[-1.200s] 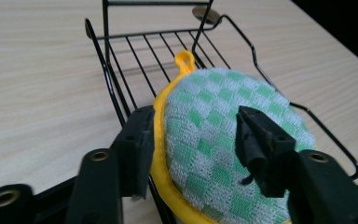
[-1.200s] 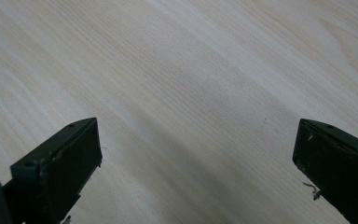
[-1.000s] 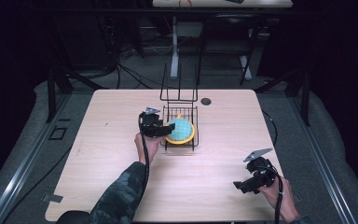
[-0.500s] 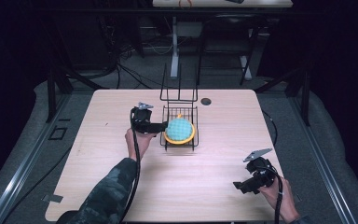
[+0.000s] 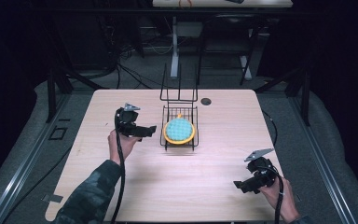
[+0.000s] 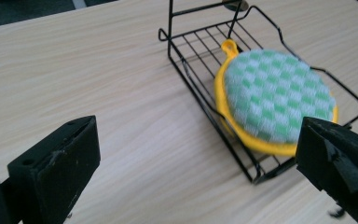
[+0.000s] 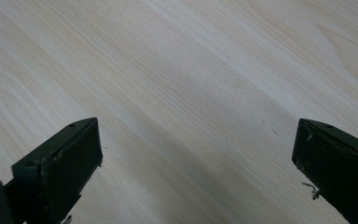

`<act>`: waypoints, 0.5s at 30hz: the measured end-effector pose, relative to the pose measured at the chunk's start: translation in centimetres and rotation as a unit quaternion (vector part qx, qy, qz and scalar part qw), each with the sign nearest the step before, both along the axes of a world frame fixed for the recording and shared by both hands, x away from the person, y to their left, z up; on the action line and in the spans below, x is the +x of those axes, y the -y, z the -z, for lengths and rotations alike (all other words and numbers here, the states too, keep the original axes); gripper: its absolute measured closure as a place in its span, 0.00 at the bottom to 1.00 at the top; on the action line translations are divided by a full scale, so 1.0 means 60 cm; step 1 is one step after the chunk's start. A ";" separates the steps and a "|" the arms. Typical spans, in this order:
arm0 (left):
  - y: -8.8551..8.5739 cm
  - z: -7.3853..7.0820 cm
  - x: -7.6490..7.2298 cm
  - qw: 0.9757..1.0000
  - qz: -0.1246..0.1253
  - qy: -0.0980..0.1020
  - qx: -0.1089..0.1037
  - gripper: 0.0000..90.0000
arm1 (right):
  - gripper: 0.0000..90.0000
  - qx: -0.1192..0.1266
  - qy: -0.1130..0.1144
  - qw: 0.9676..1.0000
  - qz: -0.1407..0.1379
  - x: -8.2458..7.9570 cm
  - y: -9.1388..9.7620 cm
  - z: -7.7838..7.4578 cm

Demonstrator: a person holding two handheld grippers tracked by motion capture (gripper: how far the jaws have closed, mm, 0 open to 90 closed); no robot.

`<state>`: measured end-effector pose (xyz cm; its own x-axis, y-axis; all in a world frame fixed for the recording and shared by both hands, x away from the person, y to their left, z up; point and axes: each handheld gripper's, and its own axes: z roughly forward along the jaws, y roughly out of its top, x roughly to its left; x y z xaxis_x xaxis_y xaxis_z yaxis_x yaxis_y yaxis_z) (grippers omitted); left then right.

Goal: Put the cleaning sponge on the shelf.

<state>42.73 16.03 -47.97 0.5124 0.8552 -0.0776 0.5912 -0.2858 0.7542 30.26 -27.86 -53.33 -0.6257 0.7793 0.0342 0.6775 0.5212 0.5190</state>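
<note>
Dark floor and trailing cables surround a pale wooden tabletop (image 5: 121,186), and near its far middle stands a black wire rack (image 5: 179,122) with a tall wire back. A round pot holder (image 5: 179,131), green-checked with a yellow rim and a small yellow loop, lies in the rack's low basket; in the left gripper view it sits tilted, one edge propped on the near wires. The left gripper (image 5: 145,131) hangs just beside the rack on its left, pointing toward it, apart from both rack and pot holder. Its jaws have just been opening and now stand spread wide with nothing between them, only bare wood and the rack's edge ahead. That reads as the placing step just finished: the pot holder is let go in the basket and the hand is clear of it. The right gripper (image 5: 241,185) rests low over the near right corner of the tabletop, well apart from the rack, its jaws also spread wide over bare wood. Any next move would likely call for the left hand to pull clear without snagging the wires, or to nudge the pot holder flat if it should lie level.
</note>
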 end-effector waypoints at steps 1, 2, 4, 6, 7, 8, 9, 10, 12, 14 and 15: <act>-0.006 0.001 -0.006 1.000 0.002 -0.003 0.003 0.00 | 0.01 -0.002 0.000 1.000 0.001 0.000 0.000 0.000; -0.013 0.002 -0.012 1.000 0.004 -0.005 0.005 0.00 | 0.01 -0.003 0.000 1.000 0.000 0.000 0.000 0.000; -0.026 0.006 -0.023 1.000 0.006 -0.009 0.014 0.00 | 0.01 -0.006 -0.001 1.000 -0.002 -0.001 0.000 0.001; -0.044 0.013 -0.036 0.999 0.010 -0.020 0.025 0.00 | 0.01 -0.005 -0.003 1.000 -0.001 -0.001 -0.001 0.001; -0.052 0.017 -0.043 0.999 0.009 -0.024 0.032 0.00 | 0.01 -0.005 -0.003 1.000 0.000 -0.001 -0.001 0.001; -0.060 0.021 -0.050 0.999 0.006 -0.026 0.038 0.00 | 0.01 -0.005 -0.003 1.000 -0.001 0.000 0.000 0.001; -0.067 0.024 -0.056 0.999 0.006 -0.027 0.042 0.00 | 0.01 -0.003 -0.004 1.000 -0.001 -0.001 -0.001 0.001; -0.079 0.028 -0.065 0.999 0.002 -0.029 0.047 0.00 | 0.01 -0.004 -0.004 1.000 -0.001 -0.001 -0.001 0.001; -0.100 0.035 -0.081 0.998 -0.006 -0.032 0.046 0.00 | 0.01 -0.006 -0.003 1.000 -0.002 0.000 0.000 0.002; -0.119 0.042 -0.097 0.998 -0.018 -0.035 0.042 0.00 | 0.01 -0.005 -0.005 1.000 -0.001 -0.001 -0.001 0.002; -0.127 0.046 -0.104 0.998 -0.022 -0.034 0.042 0.00 | 0.01 -0.005 -0.005 1.000 -0.003 -0.001 -0.002 0.002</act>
<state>36.49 23.66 -50.76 0.4702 0.8817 -0.0378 0.6533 -0.3190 0.6866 30.22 -27.76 -53.47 -0.6304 0.7756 0.0322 0.6789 0.5308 0.5072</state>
